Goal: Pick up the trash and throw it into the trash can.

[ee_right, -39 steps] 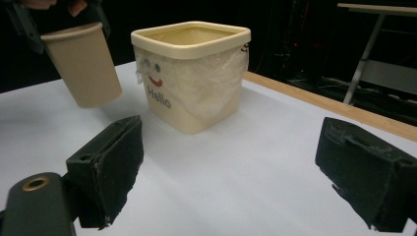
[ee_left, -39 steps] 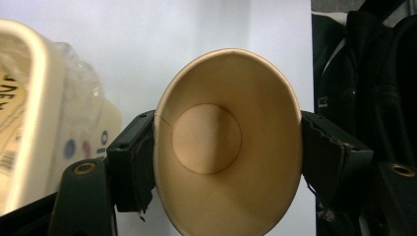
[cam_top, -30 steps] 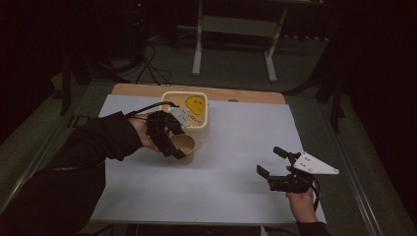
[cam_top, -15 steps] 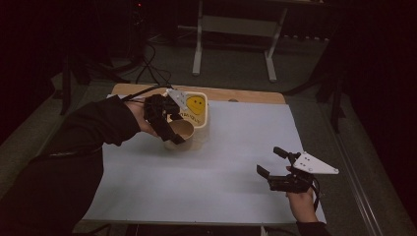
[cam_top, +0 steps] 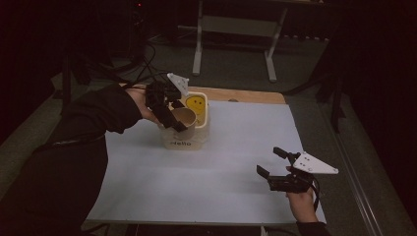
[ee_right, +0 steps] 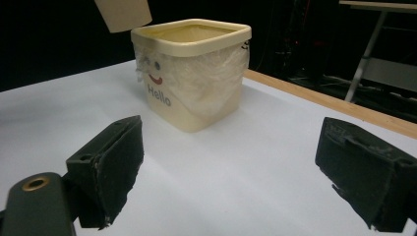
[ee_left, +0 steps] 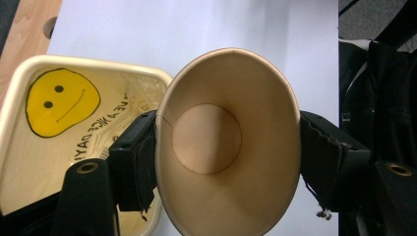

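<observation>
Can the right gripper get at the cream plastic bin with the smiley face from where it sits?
Probably yes: the right gripper stands open, and bare white tabletop lies between it and the cream plastic bin.

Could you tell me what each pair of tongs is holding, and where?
Left tongs clamp the paper cup across its side walls; right tongs hold nothing.

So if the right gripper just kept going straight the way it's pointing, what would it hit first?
Most likely the cream "Hello" bin. In the right gripper view it stands ahead of the open right gripper, slightly toward the left jaw, with bare white table cover between. Depth is unclear, so a glancing pass on the bin's right is possible.
</observation>
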`<state>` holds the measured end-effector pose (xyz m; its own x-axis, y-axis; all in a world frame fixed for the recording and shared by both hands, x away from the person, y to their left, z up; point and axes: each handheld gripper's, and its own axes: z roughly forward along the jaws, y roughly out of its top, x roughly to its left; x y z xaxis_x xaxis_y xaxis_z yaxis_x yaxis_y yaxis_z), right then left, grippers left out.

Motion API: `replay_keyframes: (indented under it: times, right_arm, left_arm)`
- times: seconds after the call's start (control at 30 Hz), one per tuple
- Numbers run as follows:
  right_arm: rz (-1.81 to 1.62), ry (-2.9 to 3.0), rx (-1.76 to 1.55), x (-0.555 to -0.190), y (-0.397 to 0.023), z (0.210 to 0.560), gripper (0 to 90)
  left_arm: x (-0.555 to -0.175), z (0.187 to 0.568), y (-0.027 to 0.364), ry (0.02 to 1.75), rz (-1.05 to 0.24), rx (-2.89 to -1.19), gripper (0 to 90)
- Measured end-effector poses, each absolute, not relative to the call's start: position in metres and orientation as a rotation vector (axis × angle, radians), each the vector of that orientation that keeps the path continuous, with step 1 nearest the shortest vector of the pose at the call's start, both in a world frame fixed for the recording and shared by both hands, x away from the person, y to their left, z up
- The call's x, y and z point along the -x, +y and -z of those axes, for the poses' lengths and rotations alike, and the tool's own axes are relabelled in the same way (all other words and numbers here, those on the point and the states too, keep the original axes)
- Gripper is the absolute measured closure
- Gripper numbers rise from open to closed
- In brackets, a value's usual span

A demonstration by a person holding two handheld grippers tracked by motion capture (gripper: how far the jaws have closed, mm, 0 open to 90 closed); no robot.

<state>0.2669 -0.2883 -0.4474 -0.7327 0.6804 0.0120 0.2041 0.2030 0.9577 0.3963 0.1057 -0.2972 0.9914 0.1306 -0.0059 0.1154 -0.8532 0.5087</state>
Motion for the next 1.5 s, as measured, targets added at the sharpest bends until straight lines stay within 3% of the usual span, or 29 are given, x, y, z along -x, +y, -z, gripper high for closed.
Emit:
replay_keyframes:
  times: [0.87,1.5]
  right_arm:
    - [-1.541,2.082,-0.824,-0.267,-0.288,0.449,10.5]
    - [-1.548,2.083,-0.819,-0.267,-0.288,0.449,10.5]
  left_arm:
    - [-0.441,0.255,0.105,0.180,-0.069,-2.630,32.1]
    - [-0.474,0.268,0.104,0.201,-0.034,-2.638,33.1]
